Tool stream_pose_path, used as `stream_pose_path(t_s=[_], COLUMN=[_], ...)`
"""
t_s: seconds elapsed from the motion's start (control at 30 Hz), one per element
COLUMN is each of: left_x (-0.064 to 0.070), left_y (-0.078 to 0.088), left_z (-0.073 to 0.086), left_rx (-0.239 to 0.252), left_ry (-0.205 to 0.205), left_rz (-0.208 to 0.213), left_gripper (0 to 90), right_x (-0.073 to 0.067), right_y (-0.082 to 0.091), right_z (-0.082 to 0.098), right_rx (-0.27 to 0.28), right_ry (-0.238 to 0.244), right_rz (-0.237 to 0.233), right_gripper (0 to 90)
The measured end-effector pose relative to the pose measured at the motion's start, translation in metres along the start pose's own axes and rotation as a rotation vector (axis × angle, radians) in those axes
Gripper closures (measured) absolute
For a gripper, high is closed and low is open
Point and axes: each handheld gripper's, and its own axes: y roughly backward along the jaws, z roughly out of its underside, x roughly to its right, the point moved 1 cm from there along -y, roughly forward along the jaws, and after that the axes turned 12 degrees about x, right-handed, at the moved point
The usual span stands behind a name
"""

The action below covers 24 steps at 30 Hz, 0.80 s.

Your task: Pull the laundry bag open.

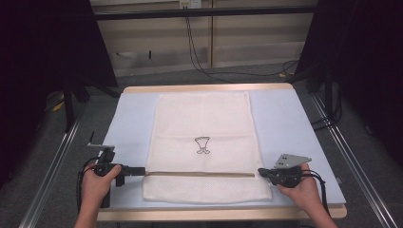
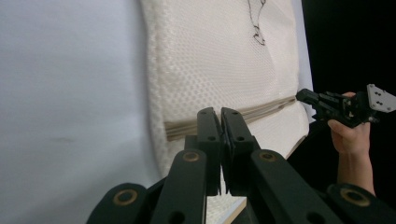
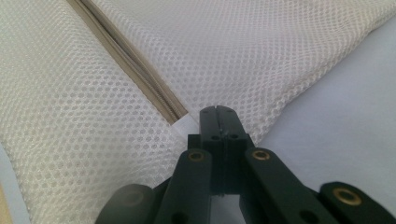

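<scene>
From the high view, one mesh bag [image 1: 204, 142] lies flat on the table [image 1: 285, 123], its long axis running away from the person, its zipper [image 1: 199, 174] crosswise between the two hand-held grippers. In the left gripper view, the left hand-held gripper [image 2: 220, 114] is clenched empty beside the zipper's end. In the right gripper view, the right hand-held gripper [image 3: 218, 112] is clenched at the zipper's other end; whether it pinches fabric I cannot tell.

No readable text — just a black line drawing [image 1: 203, 145] on the mesh bag [image 1: 202, 118]
</scene>
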Motion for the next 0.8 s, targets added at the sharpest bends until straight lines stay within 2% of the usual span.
stream_pose_path(t_s=[0.17, 0.3, 0.37, 0.4, 0.43, 0.5, 0.53, 0.57, 0.6, 0.63, 0.7, 0.73, 0.77, 0.8], left_x=[-0.011, -0.017, -0.015, -0.015, -0.015, -0.012, -0.011, -0.008, -0.007, -0.005, -0.004, -0.004, -0.003, -0.003], left_y=[0.012, 0.015, 0.014, 0.016, 0.017, 0.019, 0.02, 0.02, 0.019, 0.018, 0.017, 0.016, 0.015, 0.014], left_z=[-0.002, -0.002, -0.003, -0.003, -0.004, -0.004, -0.004, -0.005, -0.006, -0.006, -0.008, -0.008, -0.008, -0.01], left_rx=[0.031, 0.032, 0.027, 0.044, 0.053, 0.075, 0.079, 0.103, 0.128, 0.156, 0.169, 0.196, 0.244, 0.297], left_ry=[0.038, 0.054, 0.033, 0.024, 0.026, 0.03, 0.014, 0.016, -0.022, -0.049, -0.07, -0.088, -0.134, -0.202], left_rz=[0.002, 0.013, 0.002, 0.0, 0.01, 0.025, 0.025, 0.025, 0.026, 0.014, -0.009, -0.02, -0.046, -0.085], left_gripper=[87.2, 87.2, 86.7, 84.9, 81.0, 81.5, 81.3, 78.6, 72.8, 66.1, 66.0, 63.0, 56.7, 45.6], right_x=[0.0, 0.0, 0.0, 0.0, 0.0, 0.001, 0.001, 0.002, 0.003, 0.004, 0.009, 0.012, 0.015, 0.019], right_y=[0.0, 0.0, 0.0, 0.0, 0.0, 0.001, 0.001, 0.003, 0.005, 0.008, 0.014, 0.017, 0.019, 0.022], right_z=[0.0, 0.0, 0.0, 0.0, 0.0, 0.0, -0.001, -0.002, -0.004, -0.005, -0.007, -0.007, -0.006, -0.005], right_rx=[0.0, 0.0, 0.0, 0.003, 0.004, 0.008, 0.008, 0.008, 0.015, 0.026, 0.047, 0.065, 0.08, 0.096], right_ry=[-0.002, 0.0, -0.001, -0.002, -0.002, -0.001, 0.001, 0.001, -0.015, -0.03, -0.037, -0.067, -0.087, -0.097], right_rz=[0.0, 0.0, 0.0, -0.004, -0.006, -0.007, -0.012, -0.008, -0.009, 0.021, 0.084, 0.12, 0.145, 0.181], right_gripper=[90.0, 90.0, 90.0, 90.0, 90.0, 90.0, 89.6, 84.6, 78.2, 72.8, 62.8, 56.5, 51.0, 45.4])
